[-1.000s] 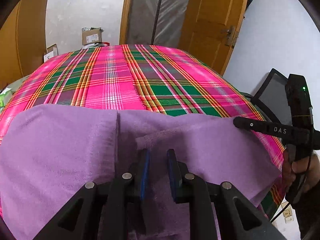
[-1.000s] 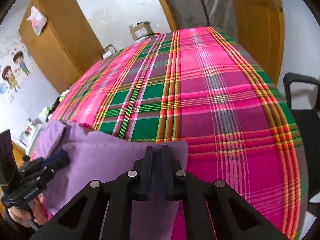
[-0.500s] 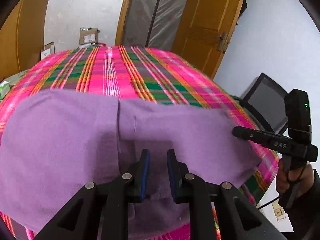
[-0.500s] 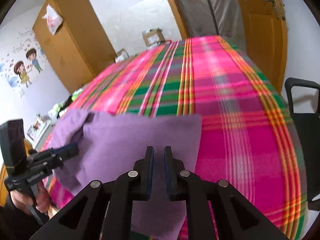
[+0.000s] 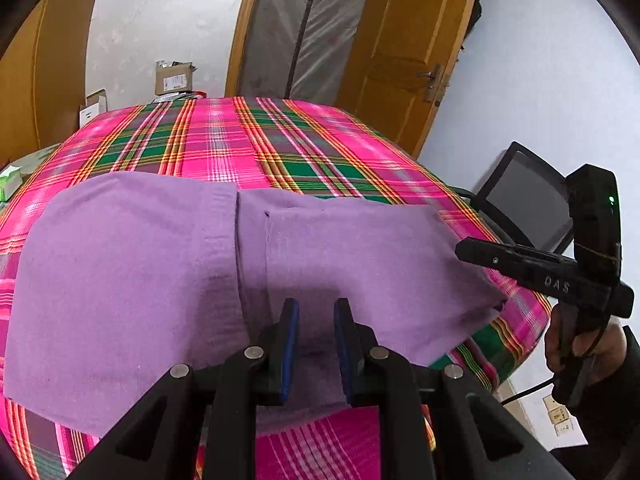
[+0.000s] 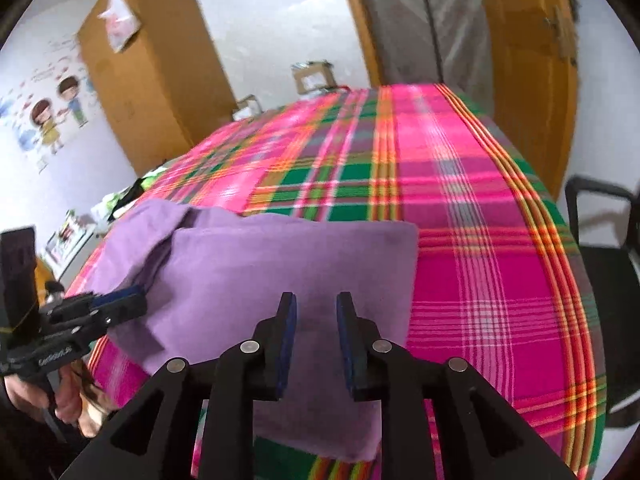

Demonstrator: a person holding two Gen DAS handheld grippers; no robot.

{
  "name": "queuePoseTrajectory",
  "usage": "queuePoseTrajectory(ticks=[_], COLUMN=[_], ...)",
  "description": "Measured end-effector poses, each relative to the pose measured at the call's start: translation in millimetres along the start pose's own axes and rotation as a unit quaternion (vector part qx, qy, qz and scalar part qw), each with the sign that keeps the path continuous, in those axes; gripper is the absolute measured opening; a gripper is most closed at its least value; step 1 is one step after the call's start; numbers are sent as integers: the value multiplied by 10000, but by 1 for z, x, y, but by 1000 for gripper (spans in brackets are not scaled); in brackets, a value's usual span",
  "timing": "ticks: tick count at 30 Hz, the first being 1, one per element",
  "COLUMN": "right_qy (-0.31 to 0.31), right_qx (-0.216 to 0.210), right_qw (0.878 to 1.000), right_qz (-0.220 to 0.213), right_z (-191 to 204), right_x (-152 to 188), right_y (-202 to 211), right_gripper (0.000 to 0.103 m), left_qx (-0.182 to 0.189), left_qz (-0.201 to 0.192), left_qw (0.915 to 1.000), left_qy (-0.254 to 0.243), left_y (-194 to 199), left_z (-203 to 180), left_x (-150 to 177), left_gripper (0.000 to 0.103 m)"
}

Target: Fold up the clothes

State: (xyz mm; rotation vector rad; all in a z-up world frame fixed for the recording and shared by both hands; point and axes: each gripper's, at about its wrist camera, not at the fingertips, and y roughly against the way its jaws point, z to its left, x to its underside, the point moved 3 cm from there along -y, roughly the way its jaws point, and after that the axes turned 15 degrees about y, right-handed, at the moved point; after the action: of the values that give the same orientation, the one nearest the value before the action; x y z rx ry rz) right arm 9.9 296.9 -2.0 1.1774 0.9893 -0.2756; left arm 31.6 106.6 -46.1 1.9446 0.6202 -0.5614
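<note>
- Soft lilac-purple knit garment (image 5: 132, 280) spread flat on a tabletop covered by a pink, green and orange plaid cloth (image 5: 256, 148), lying at the near end of that cloth.
- Vertical seam or folded edge running down the garment's middle in the left wrist view, one layer overlapping the other there.
- Near edge of the garment hanging slightly over the plaid cloth's front border, visible in both views.
- Left gripper (image 5: 316, 344), black with blue pads, poised just above the garment's near edge; jaws parted with a clear gap, nothing pinched between them.
- Right gripper (image 6: 316, 344), same build, hovering over the garment's right-hand portion (image 6: 304, 264); jaws likewise apart, no fabric caught.
- From the left wrist view, the right gripper (image 5: 464, 249) seen side-on at the garment's right corner, held by a hand (image 5: 576, 348) in a dark sleeve.
- From the right wrist view, the left gripper (image 6: 132, 300) seen at the garment's left edge, tip against or just beside a raised fold; contact impossible to judge.
- Bunched, lifted fold at the garment's far left corner in the right wrist view.
- Beyond the plaid cloth: wooden door (image 5: 400, 52), brown wooden wardrobe (image 6: 152, 80), cardboard boxes (image 5: 174, 78).
- Black mesh chair (image 6: 604, 248) just beside the plaid cloth's right edge.
</note>
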Motion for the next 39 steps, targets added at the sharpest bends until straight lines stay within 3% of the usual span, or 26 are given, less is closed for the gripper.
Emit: queuePoseTrajectory(ticks=[4, 10, 14, 19, 24, 27, 32, 39], right_qy=[293, 595, 587, 619, 459, 261, -97, -274], right_qx=[139, 296, 195, 250, 303, 368, 435, 332], right_qw=[9991, 9978, 9977, 9973, 9982, 9983, 9990, 9990], right_qz=[284, -42, -285, -299, -256, -379, 9, -103], right_z=[12, 19, 19, 22, 11, -3, -27, -33], right_x=[15, 24, 28, 29, 17, 8, 1, -8], right_y=[-8, -6, -6, -5, 0, 0, -24, -19], right_gripper=[25, 28, 41, 41, 39, 30, 10, 9], left_qx=[45, -7, -26, -74, -120, -131, -286, -548], left_qz=[59, 51, 47, 57, -48, -91, -39, 105], left_qw=[10000, 10000, 10000, 9999, 9997, 9997, 9996, 9984], left_qy=[39, -58, -82, -116, -208, -175, -64, 105], left_y=[-2, -3, -3, -2, 2, -4, -21, -44], left_z=[2, 1, 1, 0, -7, -11, -12, -8], left_x=[5, 6, 7, 6, -6, -20, -38, -55], left_gripper=[18, 18, 18, 18, 18, 18, 18, 18])
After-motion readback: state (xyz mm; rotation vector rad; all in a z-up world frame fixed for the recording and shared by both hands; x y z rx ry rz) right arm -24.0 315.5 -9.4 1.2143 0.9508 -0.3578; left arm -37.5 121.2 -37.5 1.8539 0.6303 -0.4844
